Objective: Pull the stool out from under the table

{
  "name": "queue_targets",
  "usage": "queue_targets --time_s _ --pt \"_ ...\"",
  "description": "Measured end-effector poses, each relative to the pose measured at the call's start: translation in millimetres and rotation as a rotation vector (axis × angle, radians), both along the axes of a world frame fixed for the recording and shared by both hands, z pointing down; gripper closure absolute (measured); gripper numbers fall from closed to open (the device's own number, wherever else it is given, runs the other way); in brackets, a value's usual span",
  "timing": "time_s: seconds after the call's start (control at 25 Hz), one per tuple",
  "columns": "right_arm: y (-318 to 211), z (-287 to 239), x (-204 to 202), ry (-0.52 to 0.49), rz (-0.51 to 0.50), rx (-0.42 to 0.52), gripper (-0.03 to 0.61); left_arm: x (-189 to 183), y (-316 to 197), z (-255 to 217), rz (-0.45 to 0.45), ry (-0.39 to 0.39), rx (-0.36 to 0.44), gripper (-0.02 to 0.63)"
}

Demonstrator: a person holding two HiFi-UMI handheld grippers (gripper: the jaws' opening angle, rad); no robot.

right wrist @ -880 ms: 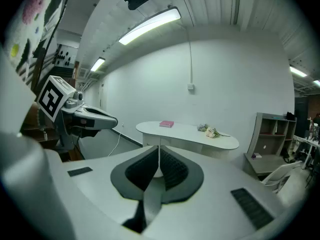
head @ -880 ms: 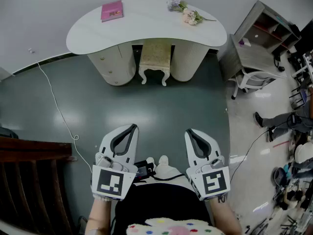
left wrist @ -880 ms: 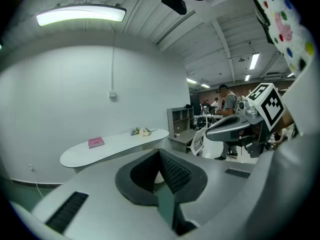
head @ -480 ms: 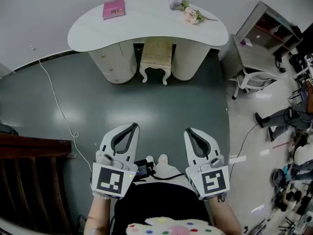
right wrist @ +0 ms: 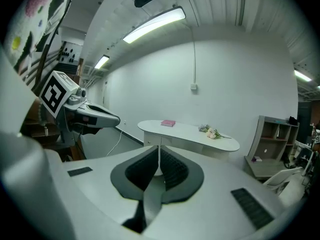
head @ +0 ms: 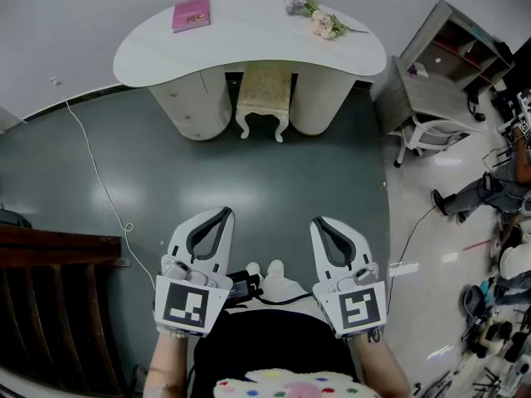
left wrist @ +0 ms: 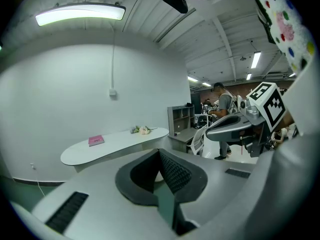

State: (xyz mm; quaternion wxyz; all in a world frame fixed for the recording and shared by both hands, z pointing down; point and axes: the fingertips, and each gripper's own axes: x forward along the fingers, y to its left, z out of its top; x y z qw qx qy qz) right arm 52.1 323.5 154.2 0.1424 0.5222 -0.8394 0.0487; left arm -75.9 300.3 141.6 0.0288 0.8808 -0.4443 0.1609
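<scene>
A cream stool [head: 264,96] with a gold patterned seat and curved white legs stands tucked in the gap under the white kidney-shaped table [head: 249,36], far ahead of me. My left gripper [head: 222,214] and right gripper [head: 320,221] are held side by side close to my body, well short of the stool. Both are shut with nothing between the jaws. In the left gripper view the table [left wrist: 112,145] shows beyond the shut left gripper [left wrist: 159,152]. The right gripper view has the table [right wrist: 187,134] past the shut right gripper [right wrist: 159,149]. The stool is hidden in both gripper views.
A pink book [head: 191,15] and a flower bunch [head: 319,21] lie on the table. A white cable [head: 95,177] trails over the grey floor at left. Dark wooden furniture [head: 50,301] stands at lower left. A grey shelf desk [head: 436,81], a white chair [head: 423,143] and people stand at right.
The view has shifted slightly, the table sitting a touch higher in the picture. Both grippers keep their place and stay shut.
</scene>
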Motion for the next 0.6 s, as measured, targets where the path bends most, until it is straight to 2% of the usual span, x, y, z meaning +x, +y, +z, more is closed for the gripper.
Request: queue_targets --time_s 0.6 --pt "1 0 11 -0.034 -0.024 0.009 0.540 6 7 -4 -0.062 0.014 0.004 0.598"
